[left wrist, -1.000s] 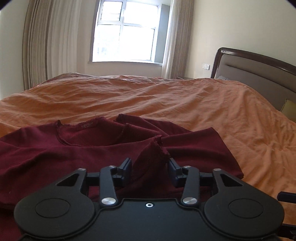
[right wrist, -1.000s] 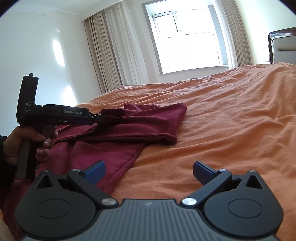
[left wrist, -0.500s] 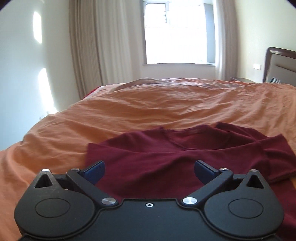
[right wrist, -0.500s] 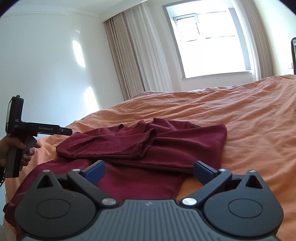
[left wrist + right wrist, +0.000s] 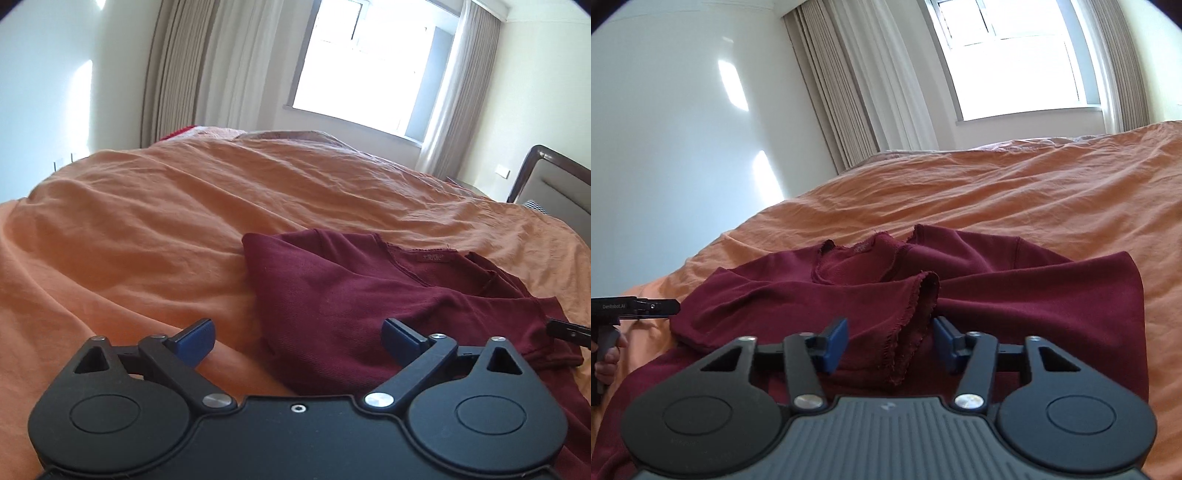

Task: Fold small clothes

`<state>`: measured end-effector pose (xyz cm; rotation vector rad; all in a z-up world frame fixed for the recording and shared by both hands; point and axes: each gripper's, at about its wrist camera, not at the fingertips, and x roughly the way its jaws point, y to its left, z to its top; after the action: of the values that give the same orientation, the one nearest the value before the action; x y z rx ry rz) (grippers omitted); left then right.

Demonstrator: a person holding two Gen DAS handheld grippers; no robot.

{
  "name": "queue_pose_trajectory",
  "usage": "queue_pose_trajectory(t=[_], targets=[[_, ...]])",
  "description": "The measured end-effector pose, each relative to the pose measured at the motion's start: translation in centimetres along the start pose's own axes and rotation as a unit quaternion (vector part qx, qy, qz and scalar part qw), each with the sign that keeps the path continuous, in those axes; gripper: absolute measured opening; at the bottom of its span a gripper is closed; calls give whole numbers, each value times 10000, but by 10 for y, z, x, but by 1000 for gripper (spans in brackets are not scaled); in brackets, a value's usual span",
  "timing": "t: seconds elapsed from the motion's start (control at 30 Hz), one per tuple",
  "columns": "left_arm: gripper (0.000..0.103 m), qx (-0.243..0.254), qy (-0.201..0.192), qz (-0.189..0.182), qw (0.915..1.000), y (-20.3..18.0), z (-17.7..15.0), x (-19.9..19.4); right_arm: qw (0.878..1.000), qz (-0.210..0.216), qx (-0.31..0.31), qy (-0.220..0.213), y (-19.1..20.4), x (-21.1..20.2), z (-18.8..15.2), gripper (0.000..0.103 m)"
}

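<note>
Maroon shirt (sleeves folded) on orange bedspread

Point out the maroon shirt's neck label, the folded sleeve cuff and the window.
neck label (image 5: 433,256), left wrist view, on the label's middle inside the collar.
sleeve cuff (image 5: 916,314), right wrist view, on the cuff's frayed edge.
window (image 5: 1015,59), right wrist view, on the bright glass pane.
</note>
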<state>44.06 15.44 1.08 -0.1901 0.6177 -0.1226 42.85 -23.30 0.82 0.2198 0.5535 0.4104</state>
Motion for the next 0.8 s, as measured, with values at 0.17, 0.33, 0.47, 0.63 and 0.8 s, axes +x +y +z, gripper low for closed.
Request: queue_pose_trajectory(t=[0.17, 0.33, 0.47, 0.63, 0.8], targets=[[57, -260, 622, -212, 9975, 3, 1, 12, 9999, 9, 150, -21, -10, 5, -10, 36], [23, -359, 1173, 200, 9923, -9, 6, 16, 9999, -32, 36, -91, -7, 5, -12, 10], [14, -427, 1294, 639, 9886, -30, 22, 5, 9993, -180, -251, -209, 2, 3, -12, 8], [12, -374, 1561, 972, 9822, -28, 27, 13, 9993, -192, -318, -24, 3, 10, -13, 8], [18, -765, 1439, 744, 9838, -12, 12, 17, 9997, -62, -216, 18, -4, 0, -12, 20]])
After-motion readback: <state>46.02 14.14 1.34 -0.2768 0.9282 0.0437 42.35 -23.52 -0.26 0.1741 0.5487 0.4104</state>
